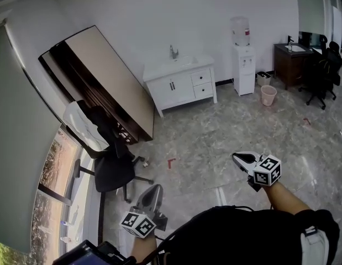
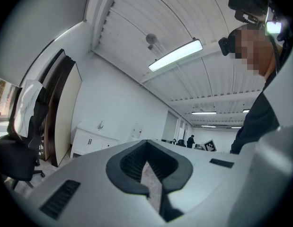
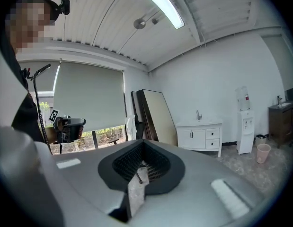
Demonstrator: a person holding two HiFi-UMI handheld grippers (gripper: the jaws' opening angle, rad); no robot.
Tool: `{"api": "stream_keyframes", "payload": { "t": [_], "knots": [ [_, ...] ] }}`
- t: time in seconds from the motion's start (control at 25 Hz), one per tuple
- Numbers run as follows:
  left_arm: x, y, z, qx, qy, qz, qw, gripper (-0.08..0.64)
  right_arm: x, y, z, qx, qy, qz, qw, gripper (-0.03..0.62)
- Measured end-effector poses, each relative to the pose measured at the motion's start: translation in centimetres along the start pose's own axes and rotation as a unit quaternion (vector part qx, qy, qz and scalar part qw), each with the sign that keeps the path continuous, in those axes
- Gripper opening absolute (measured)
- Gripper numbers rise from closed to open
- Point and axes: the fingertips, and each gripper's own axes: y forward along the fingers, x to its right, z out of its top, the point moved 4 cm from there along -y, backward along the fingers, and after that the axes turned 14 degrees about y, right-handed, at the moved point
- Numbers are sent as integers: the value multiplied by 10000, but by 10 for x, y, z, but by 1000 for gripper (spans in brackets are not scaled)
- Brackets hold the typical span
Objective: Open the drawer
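Note:
A white sink cabinet [image 1: 179,83] stands against the far wall, with two small drawers [image 1: 202,77] stacked on its right side, both closed. It also shows far off in the left gripper view [image 2: 89,141] and in the right gripper view [image 3: 200,136]. My left gripper [image 1: 156,191] is low in the head view, shut and holding nothing. My right gripper [image 1: 240,158] is ahead of it to the right, also shut and empty. Both point roughly toward the cabinet across a wide stretch of floor. In their own views, the left gripper [image 2: 146,162] and right gripper [image 3: 142,167] have their jaws together.
A black office chair [image 1: 112,170] with a white cloth stands left of my path. A big panel [image 1: 104,76] leans by the window. Right of the cabinet are a water dispenser [image 1: 243,65], a pink bin [image 1: 268,95], a dark desk [image 1: 289,62] and black chairs [image 1: 320,73].

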Motion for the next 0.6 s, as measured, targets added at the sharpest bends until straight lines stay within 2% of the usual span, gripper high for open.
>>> {"api": "stream_keyframes", "payload": {
  "t": [0.2, 0.4, 0.6],
  "knots": [
    [10, 56, 5, -39, 58, 266, 9996, -9, 56, 10, 34, 1, -82, 271, 9996, -2],
    [30, 113, 4, -57, 60, 286, 9996, -9, 109, 6, 53, -39, -56, 403, 9992, -2],
    [38, 154, -2, -101, 20, 239, 9997, -9, 153, 3, 58, -59, 50, 365, 9993, -2]
  ]
}}
